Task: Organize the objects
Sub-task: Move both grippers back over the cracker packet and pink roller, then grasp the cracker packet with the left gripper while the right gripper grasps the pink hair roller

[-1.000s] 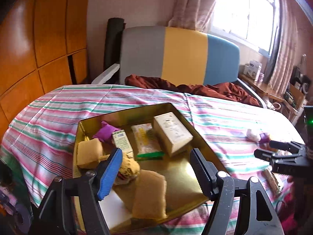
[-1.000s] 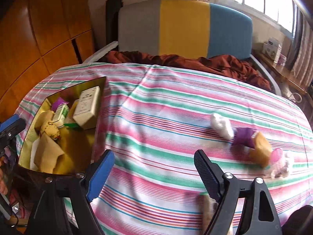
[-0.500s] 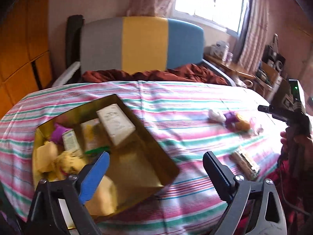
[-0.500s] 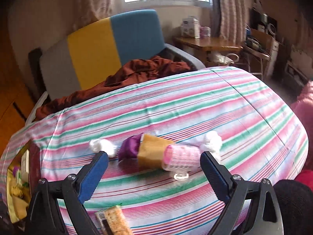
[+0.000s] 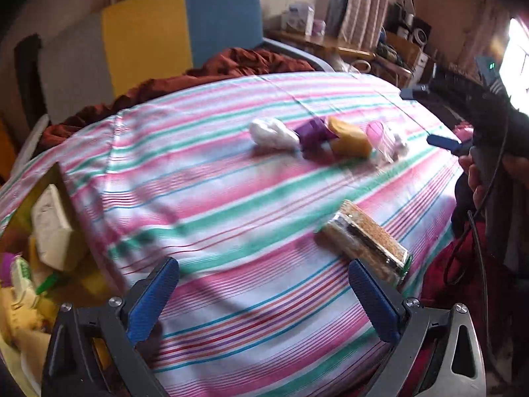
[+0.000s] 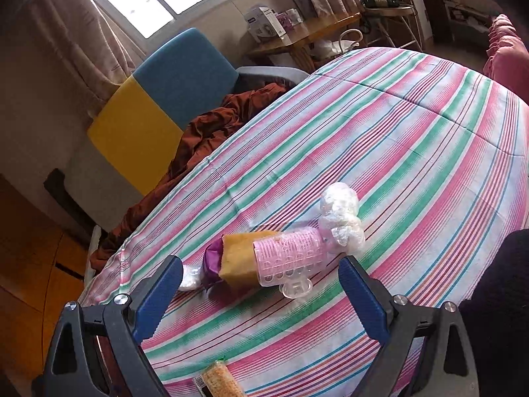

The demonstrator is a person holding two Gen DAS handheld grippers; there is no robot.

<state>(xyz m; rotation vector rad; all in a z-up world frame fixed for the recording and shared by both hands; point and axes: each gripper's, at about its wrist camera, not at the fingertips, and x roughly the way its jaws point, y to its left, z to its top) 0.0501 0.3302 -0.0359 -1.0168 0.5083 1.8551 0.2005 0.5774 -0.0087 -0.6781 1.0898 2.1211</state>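
both grippers spread wide, nothing in either one. the right gripper (image 6: 259, 284) hovers low with the pink hair roller (image 6: 287, 254) lying right between its jaws, just ahead of the tips. that roller looks like thin perforated plastic, so light, hollow and a bit springy; a squeeze across the middle of the barrel should hold it, not the clear clip tab poking toward the jaws. touching it on the left-jaw side sits a tan pouch (image 6: 238, 258), a purple wrapper (image 6: 211, 259) beyond that, and a crinkly clear plastic wad (image 6: 340, 218) on the far right-jaw side, soft and slippery by the look. they sit packed in a row, so a close may drag neighbours.

the left gripper (image 5: 263, 297) faces open striped tablecloth (image 5: 205, 178), with the wrapped cracker bar (image 5: 363, 244) just beyond its right jaw, flat, stiff, likely brittle; take it across the narrow width. the gold tray (image 5: 64, 195) sits off the left jaw, already crowded, its raised rim the edge to clear. plenty of bare cloth between the jaws and the tray, though the table edge drops away behind the bar.
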